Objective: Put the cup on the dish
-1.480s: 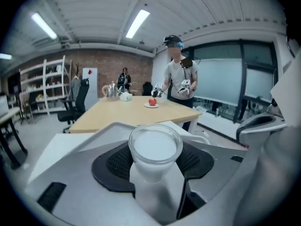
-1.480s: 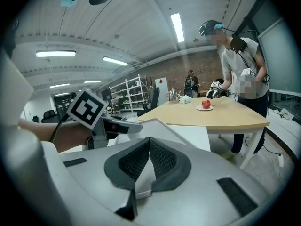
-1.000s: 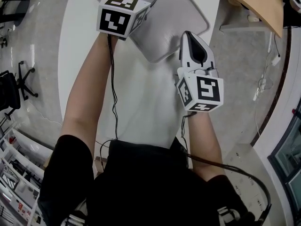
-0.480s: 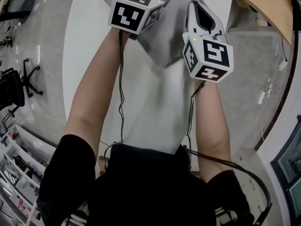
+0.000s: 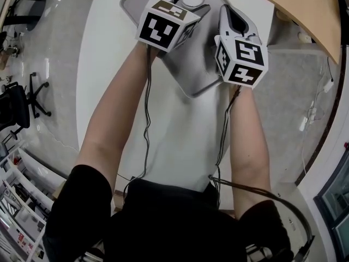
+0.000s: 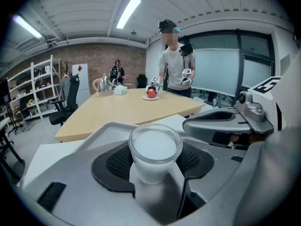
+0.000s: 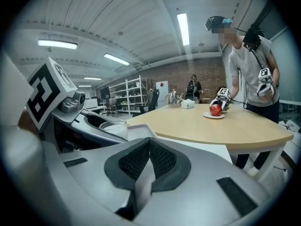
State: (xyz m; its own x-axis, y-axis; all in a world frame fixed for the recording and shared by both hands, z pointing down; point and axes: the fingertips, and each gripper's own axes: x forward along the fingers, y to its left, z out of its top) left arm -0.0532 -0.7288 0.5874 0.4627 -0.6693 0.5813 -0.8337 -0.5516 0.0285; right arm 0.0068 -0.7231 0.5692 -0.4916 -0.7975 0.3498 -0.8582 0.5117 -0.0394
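Left gripper (image 6: 155, 163) tilts downward, clasping the cup (image 6: 155, 145).

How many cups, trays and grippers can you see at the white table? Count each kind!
cup: 1
grey tray: 1
grippers: 2, the left gripper and the right gripper
Total: 4

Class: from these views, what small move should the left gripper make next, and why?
Probably lower the left gripper until the cup rests on the grey tray. Its jaws are closed on the cup, and the head view shows the cup over the tray; whether its base touches yet cannot be told. The right gripper is shut and empty.
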